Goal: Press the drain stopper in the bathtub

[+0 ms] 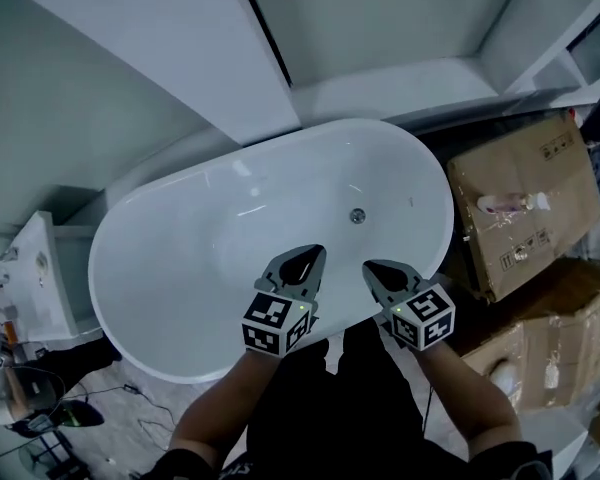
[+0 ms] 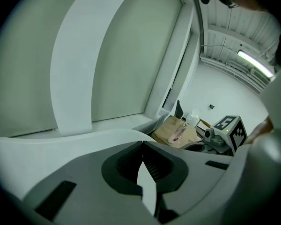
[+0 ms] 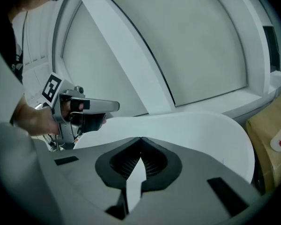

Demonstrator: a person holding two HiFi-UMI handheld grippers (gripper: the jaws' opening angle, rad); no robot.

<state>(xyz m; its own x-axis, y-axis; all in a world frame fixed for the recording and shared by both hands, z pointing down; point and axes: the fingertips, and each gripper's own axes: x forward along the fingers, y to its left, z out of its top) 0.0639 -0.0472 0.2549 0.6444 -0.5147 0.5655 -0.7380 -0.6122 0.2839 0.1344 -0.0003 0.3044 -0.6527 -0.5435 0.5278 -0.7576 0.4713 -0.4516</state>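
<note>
Pre-contact: both grippers above near rim, stopper not yet touched
Left gripper (image 1: pixel 303 261) and right gripper (image 1: pixel 381 272) each pressed together at the tips, nothing between. Drain stopper (image 1: pixel 357 215) sits on the bathtub (image 1: pixel 195 258) floor toward the far wall, apart from both tips. Judgement: lead with one closed tip, come down square on the stopper's centre, push straight; glossy floor may let the tip skid

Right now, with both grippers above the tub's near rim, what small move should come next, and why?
Probably reach the right gripper forward and down toward the drain stopper: it lies untouched on the bathtub floor ahead, and that gripper is shut and empty, fit for pressing.
</note>
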